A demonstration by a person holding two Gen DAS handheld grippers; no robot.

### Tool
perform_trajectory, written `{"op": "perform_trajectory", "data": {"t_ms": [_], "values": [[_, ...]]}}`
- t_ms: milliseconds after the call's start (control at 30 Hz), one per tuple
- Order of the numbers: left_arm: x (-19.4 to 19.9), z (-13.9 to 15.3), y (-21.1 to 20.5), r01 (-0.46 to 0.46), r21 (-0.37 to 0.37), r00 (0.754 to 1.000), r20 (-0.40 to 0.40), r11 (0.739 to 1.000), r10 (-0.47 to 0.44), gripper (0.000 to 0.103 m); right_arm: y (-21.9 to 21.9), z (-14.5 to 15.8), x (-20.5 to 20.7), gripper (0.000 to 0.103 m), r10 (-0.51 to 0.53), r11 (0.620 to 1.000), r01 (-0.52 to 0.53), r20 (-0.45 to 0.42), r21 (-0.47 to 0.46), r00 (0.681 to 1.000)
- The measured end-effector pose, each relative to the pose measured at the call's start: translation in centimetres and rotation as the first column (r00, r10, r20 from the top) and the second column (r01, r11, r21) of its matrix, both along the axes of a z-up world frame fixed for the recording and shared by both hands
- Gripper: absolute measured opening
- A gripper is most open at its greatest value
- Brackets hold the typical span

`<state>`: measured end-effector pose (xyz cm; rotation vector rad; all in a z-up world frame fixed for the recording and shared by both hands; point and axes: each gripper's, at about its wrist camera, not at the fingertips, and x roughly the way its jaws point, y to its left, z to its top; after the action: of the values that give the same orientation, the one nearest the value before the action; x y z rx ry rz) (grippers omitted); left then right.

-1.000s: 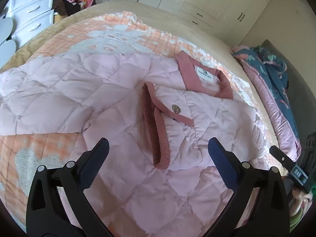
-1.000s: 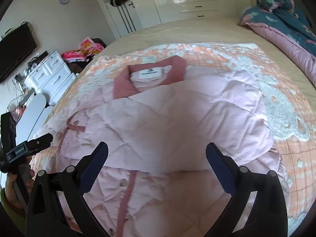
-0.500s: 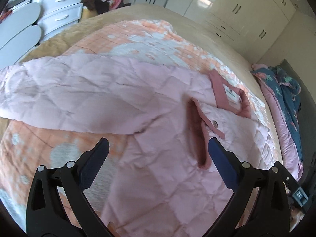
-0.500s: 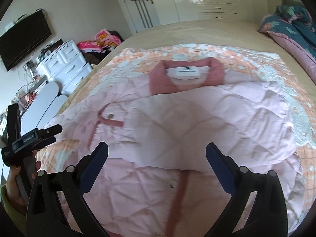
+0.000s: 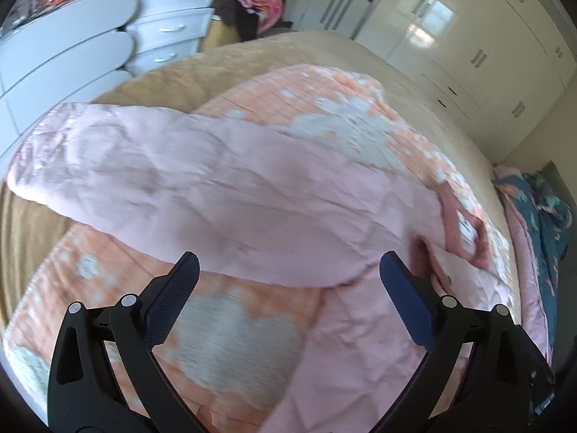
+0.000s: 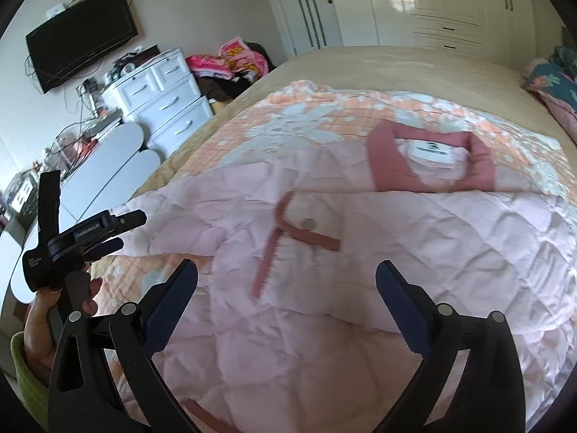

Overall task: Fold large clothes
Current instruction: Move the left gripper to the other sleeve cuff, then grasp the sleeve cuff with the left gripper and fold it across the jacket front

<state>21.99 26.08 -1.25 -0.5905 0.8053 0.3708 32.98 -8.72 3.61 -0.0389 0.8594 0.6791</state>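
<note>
The pink quilted jacket [image 6: 360, 252] lies spread on the orange patterned blanket [image 5: 252, 324] over the bed, collar [image 6: 429, 166] at the far side, one sleeve already laid across the chest. The other sleeve [image 5: 162, 180] stretches out to the left, unfolded. Both tongs are empty: the left gripper [image 5: 286, 278] hovers above that sleeve with jaws spread wide, and the right gripper [image 6: 286, 281] hangs just as wide over the jacket's body.

The step in hand looks to be the left sleeve. Best to pinch it near the cuff, catching the full padded thickness, then carry it across low and flat — puffy fabric slips and springs back. The right gripper could pin the shoulder meanwhile.

A white chest of drawers [image 6: 162, 101], a wall television [image 6: 79, 54] and a dark floral duvet [image 5: 548, 223] stand clear; nothing blocks the fold.
</note>
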Motion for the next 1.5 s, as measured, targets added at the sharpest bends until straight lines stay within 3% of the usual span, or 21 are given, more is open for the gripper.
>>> {"op": "perform_trajectory", "data": {"t_ms": [333, 867, 1200, 1400, 1500], "values": [[-2.1, -0.7, 5.2, -0.164, 0.013, 0.986, -0.034, 0.986, 0.164, 0.094, 5.5, -0.1, -0.6, 0.099, 0.095, 0.995, -0.095, -0.004, -0.017, 0.996], [-4.9, -2.3, 10.0, -0.326, -0.021, 0.944, -0.064, 0.945, 0.324, 0.094, 13.9, -0.8, -1.3, 0.099, 0.238, 0.970, -0.238, -0.005, -0.058, 0.971], [-6.3, -5.8, 14.4, -0.480, -0.117, 0.877, -0.091, 0.869, 0.472, 0.094, 16.1, -2.3, -1.4, 0.099, 0.283, 0.955, -0.284, -0.030, -0.080, 0.959], [-6.4, -8.0, 17.0, -0.551, -0.200, 0.831, -0.040, 0.810, 0.555, 0.094, 14.3, -2.6, -0.9, 0.099, 0.258, 0.962, -0.260, -0.035, -0.080, 0.965], [-6.6, -7.9, 17.8, -0.565, -0.196, 0.817, 0.002, 0.801, 0.577, 0.094, 12.8, -2.5, -0.6, 0.099, 0.240, 0.967, -0.242, -0.035, -0.081, 0.970]]}}
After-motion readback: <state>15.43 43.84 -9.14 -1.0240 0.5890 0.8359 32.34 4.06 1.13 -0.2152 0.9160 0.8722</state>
